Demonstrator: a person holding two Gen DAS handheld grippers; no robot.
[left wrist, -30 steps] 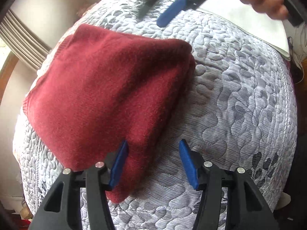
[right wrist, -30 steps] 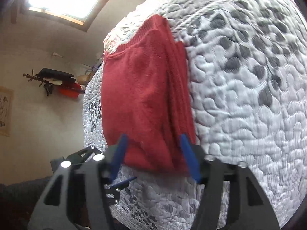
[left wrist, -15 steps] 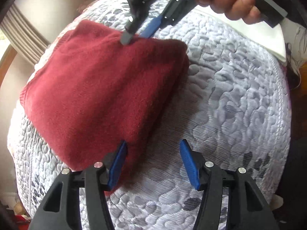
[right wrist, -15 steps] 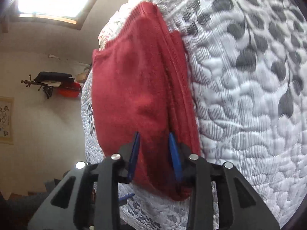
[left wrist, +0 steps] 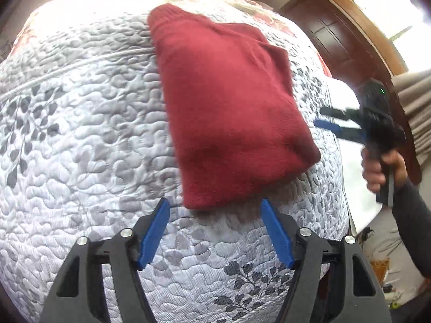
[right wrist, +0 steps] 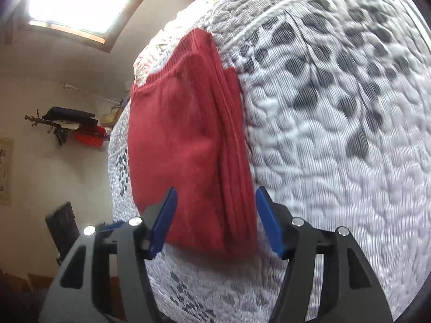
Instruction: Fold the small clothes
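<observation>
Folded red sweater (left wrist: 231,113) laid flat on the quilted bed (left wrist: 80,123), left gripper (left wrist: 215,231) held just short of its near edge, jaws spread and empty, right gripper (right wrist: 215,220) likewise agape, straddling the sweater's corner without pinching it

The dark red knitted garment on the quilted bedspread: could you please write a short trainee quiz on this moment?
1. True or false: the left gripper is clamped on the dark red knitted garment.
2. The garment lies on: A) a wooden floor B) the grey-and-white quilted bedspread C) a chair.
3. Fill in: the right gripper is ___, its blue fingers straddling the garment's near end.

Key: 1 false; 2 B; 3 open.
</observation>
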